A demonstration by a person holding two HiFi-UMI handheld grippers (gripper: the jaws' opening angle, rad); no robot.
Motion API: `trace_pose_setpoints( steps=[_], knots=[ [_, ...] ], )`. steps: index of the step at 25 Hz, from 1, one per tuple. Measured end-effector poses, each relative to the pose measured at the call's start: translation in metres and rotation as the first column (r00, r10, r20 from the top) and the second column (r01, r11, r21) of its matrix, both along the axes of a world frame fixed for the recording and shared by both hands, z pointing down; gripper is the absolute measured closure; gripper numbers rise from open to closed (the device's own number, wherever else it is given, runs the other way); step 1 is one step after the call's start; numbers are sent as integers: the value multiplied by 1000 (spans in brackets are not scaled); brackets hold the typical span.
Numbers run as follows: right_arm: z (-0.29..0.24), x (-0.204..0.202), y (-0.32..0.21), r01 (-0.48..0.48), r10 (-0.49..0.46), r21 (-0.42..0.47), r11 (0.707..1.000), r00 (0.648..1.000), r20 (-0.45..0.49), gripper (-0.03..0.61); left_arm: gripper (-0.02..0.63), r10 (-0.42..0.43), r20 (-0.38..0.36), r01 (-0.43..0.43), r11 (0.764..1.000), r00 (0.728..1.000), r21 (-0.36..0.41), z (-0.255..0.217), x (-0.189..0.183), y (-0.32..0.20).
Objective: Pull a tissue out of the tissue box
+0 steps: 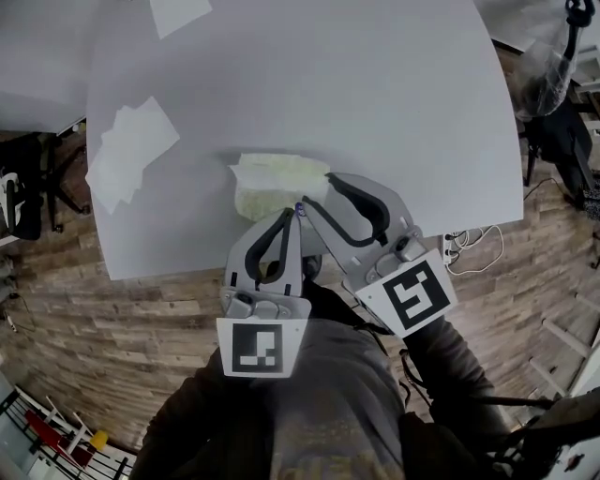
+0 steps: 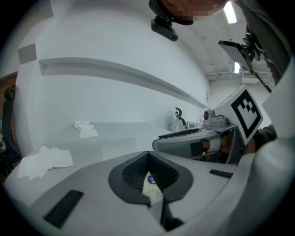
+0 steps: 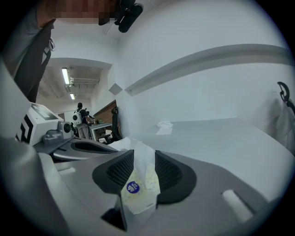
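Closest in the right gripper view, the right gripper (image 3: 140,173) is shown with its jaws spread wide. Between its dark ribbed pads (image 3: 168,173) a white tissue (image 3: 140,154) stands up out of a pale yellow tissue pack (image 3: 138,196) marked with a round blue badge. The tissue is flanked by the pads but does not appear to be pressed by them, so nothing is held by this gripper.

In the left gripper view, the left gripper (image 2: 152,184) is shown with its jaws drawn almost together. An edge of the same pack is pinched in the narrow gap, and the pack appears to be steadied this way.

From the head view, the two grippers are held side by side and close together, both pointed at the pack. The pack lies on a white table (image 1: 375,103), just inside its near edge. A few loose sheets (image 1: 131,155) lie flat well to the left of the pack, and one more sheet (image 1: 180,11) is seen at the far edge. A wooden floor (image 1: 141,309) is visible below the table.

The pull itself is judged not yet made. A tissue is raised and within reach, but it remains to be gripped by the right jaws and drawn clear of the pack.
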State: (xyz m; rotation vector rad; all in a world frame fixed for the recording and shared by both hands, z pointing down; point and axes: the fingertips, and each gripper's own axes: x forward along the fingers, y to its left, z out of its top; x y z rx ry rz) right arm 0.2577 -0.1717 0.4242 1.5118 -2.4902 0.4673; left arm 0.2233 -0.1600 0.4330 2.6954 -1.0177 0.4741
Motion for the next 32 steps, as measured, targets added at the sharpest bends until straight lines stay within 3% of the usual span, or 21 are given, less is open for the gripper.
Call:
trace_pose_setpoints(
  steps=[1,4,11,15,22,32],
  knots=[
    [2,-2,1,13,-13,-1,1000,1000,-11,442,615,-3,1,3,1000,1000,-5,3,0,-1],
    [8,-6,3,38,-38,-3,999,998,-42,574,615,-6,0,6,1000,1000,-16,10,2,-2],
    [-31,-21,4,99,-100,39,994,995,22,575,615,-44,-9,43,999,999,-28,13,4,-10],
    [-88,-33,9,142,-147,79,987,988,58,576,615,-44,-46,44,999,998,-12,-20,6,-4],
    [-181,-40,9,115,-129,232,966,990,49,575,615,-26,-106,36,995,994,89,-90,-5,12],
    [-166,-75,10,112,-124,234,966,991,40,575,615,-88,-99,97,991,991,95,-105,-54,14]
  ],
)
